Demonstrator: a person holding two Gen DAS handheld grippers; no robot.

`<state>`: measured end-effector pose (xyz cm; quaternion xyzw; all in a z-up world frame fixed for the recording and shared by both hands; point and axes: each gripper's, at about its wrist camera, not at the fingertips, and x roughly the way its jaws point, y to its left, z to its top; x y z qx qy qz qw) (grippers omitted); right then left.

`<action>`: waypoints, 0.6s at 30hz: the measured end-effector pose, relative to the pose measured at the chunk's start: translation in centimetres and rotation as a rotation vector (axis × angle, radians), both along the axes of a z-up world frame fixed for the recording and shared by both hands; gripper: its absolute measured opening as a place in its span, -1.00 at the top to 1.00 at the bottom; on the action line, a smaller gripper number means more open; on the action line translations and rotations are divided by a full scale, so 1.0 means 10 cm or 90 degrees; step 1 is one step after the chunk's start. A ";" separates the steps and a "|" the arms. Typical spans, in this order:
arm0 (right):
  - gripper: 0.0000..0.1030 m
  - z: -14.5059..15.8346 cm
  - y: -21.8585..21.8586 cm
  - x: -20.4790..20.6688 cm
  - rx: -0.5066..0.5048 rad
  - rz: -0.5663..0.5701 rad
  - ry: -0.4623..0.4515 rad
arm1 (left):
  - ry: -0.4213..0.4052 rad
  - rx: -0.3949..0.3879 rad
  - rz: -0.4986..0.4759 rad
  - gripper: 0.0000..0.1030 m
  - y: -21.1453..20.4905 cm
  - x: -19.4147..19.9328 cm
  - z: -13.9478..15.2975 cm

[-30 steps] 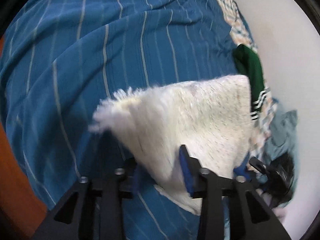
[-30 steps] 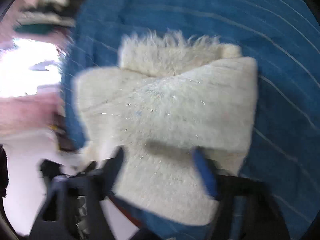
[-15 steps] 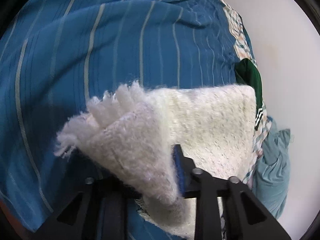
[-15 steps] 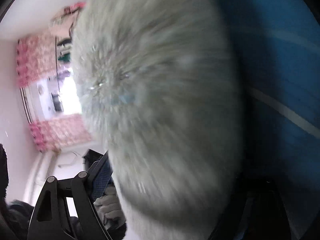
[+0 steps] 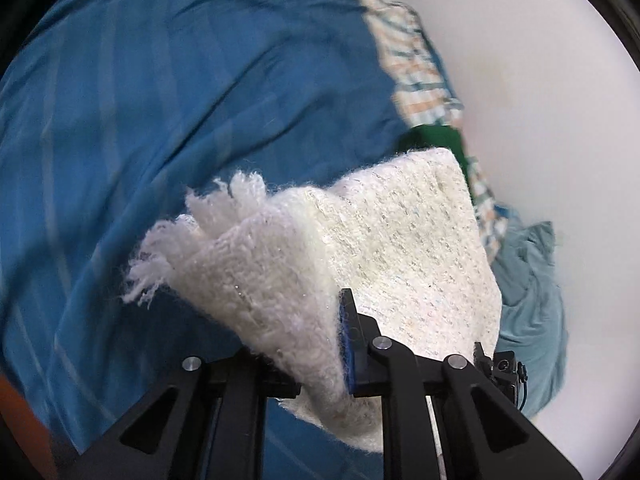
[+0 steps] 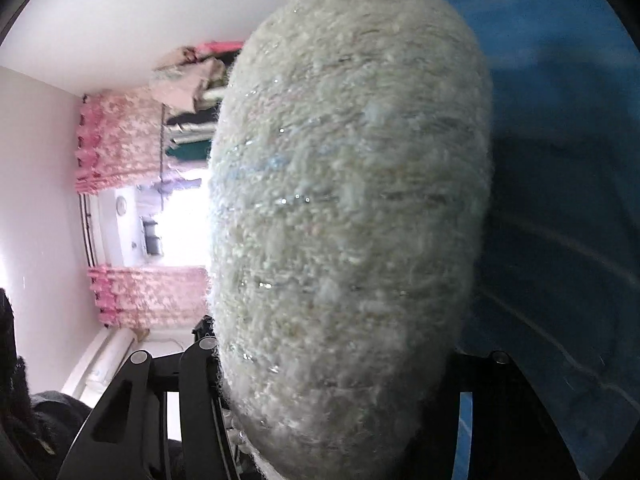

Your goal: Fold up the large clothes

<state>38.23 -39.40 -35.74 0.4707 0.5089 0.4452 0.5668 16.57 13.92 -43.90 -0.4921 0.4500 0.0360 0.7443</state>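
A white fluffy knit garment [image 5: 360, 264], folded over with a fringe at its left corner, hangs above the blue striped bedsheet [image 5: 160, 120]. My left gripper [image 5: 316, 344] is shut on its near fold; the blue pad of one finger shows and the cloth hides the other. In the right wrist view the same garment [image 6: 348, 208] is a thick bundle that fills the middle of the picture. My right gripper [image 6: 336, 360] has its jaws closing around the bundle, with the black fingers [image 6: 200, 352] against its sides. Its fingertips are hidden.
Along the bed's far edge by the white wall lie a checked cloth [image 5: 416, 64], a green garment [image 5: 436, 136] and a teal garment [image 5: 532, 280]. The right wrist view shows pink curtains [image 6: 120, 148] around a bright window and hanging clothes [image 6: 192, 80].
The left jaws closed on the garment's fold and lifted it off the sheet. The right gripper swung up from facing the bed to facing the window, with the bundle now between its fingers.
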 end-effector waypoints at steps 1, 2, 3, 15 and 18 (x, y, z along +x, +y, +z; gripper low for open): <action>-0.11 0.12 0.02 0.09 0.004 -0.015 -0.005 | -0.016 0.000 -0.011 0.77 0.05 0.17 0.11; -0.11 0.24 0.04 0.18 0.006 -0.027 -0.010 | -0.028 -0.001 -0.022 0.77 0.09 0.33 0.19; -0.11 0.37 0.01 0.27 0.005 -0.043 -0.017 | -0.044 -0.005 -0.041 0.77 0.13 0.58 0.30; -0.11 1.45 -0.88 2.22 0.028 -0.194 -0.104 | -0.176 0.004 -0.146 0.77 -0.21 3.12 0.98; -0.11 1.38 -1.15 2.85 0.031 -0.205 -0.108 | -0.182 0.009 -0.153 0.77 -0.40 3.78 0.81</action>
